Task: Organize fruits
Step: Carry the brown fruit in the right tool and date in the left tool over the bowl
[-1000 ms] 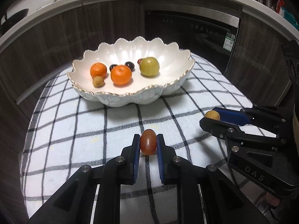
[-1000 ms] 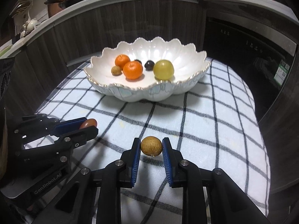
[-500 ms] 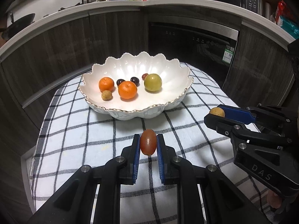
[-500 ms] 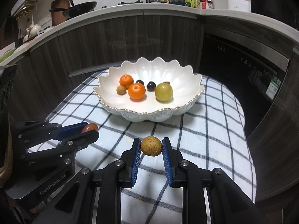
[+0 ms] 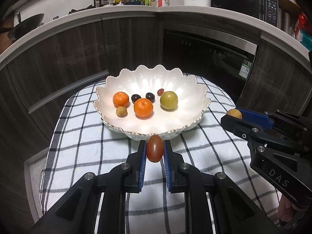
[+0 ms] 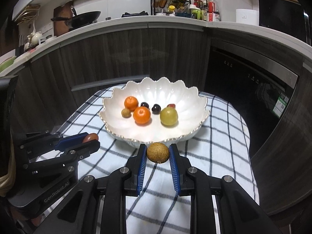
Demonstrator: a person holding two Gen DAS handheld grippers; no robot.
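Left wrist view: left gripper (image 5: 154, 152) fingers clamp a reddish oval fruit (image 5: 154, 151) at lower centre, just before the white scalloped bowl (image 5: 202, 105) on the checked cloth (image 5: 78, 148).

Right wrist view: right gripper (image 6: 158, 153) fingers clamp a brown round fruit (image 6: 158, 152), lower centre, near the bowl's rim.

Black plastic left tongs (image 5: 155, 152) and right tongs (image 6: 158, 153), blue ribbed pads, silver screws, white lettering
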